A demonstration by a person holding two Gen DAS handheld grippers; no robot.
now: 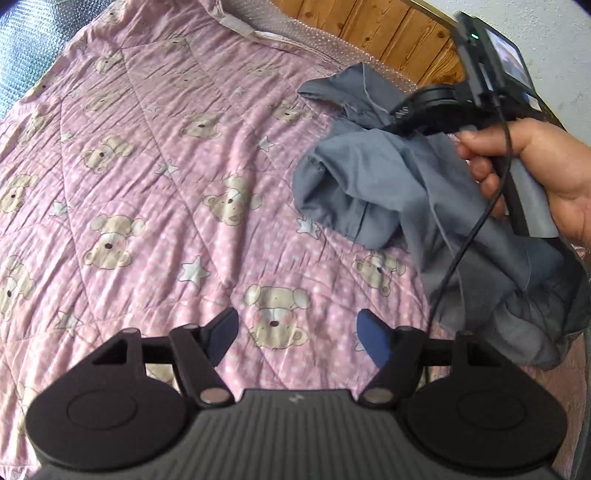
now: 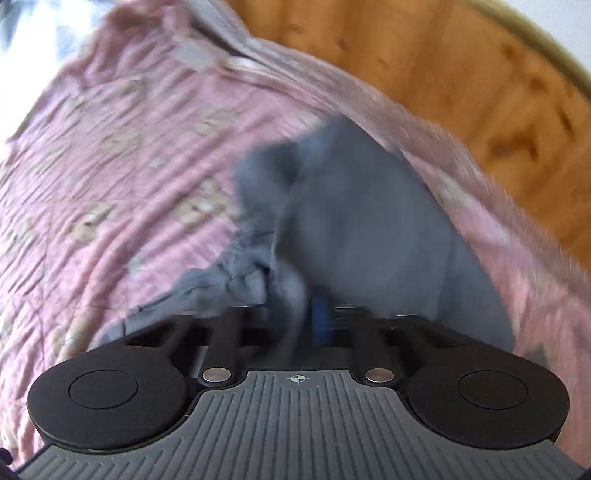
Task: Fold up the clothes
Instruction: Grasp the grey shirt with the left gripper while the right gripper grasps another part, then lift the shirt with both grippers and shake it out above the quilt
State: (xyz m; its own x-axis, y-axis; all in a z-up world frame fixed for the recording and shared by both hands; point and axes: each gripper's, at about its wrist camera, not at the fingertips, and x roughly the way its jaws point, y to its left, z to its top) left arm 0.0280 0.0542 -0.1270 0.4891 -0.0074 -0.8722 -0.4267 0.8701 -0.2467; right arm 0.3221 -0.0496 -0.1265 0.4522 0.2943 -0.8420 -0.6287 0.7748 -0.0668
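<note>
A pink quilt (image 1: 155, 192) printed with teddy bears and stars covers the bed, with a wooden panel (image 1: 388, 33) behind it. Over the quilt the left gripper (image 1: 297, 334) hangs with its jaws spread and nothing between them. The right gripper (image 2: 295, 314), held in a person's hand (image 1: 535, 177), has its jaws nearly together, pinching a fold of the grey garment (image 1: 388, 184). The crumpled garment lies on the quilt's right side, near the panel.

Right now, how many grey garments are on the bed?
1: the grey garment lies crumpled on the pink quilt, near the wooden headboard. Its folds may hide another piece.
</note>
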